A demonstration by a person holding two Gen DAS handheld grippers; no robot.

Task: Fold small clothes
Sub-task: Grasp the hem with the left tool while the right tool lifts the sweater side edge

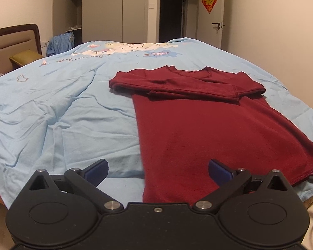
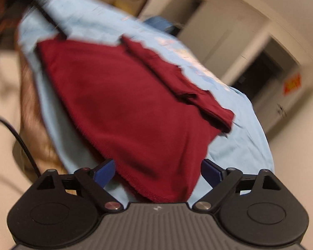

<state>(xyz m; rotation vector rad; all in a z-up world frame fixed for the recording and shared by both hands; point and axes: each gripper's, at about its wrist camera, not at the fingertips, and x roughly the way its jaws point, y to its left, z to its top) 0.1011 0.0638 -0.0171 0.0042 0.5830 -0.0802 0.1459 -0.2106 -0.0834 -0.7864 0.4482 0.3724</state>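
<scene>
Maroon shirt [image 1: 208, 129] lies flat on the light blue bedsheet [image 1: 62, 108], right of centre in the left wrist view, with both long sleeves folded across the chest in the upper middle of the frame and the hem toward the bottom edge. Left tongs [image 1: 158, 169] are spread wide and released at the bottom of the frame, above the shirt's lower left corner, gripping nothing. In the blurred, tilted right wrist view, the right tongs [image 2: 158, 171] also stand released, with the shirt's stitched hem between the blue pads [image 2: 105, 171].
</scene>
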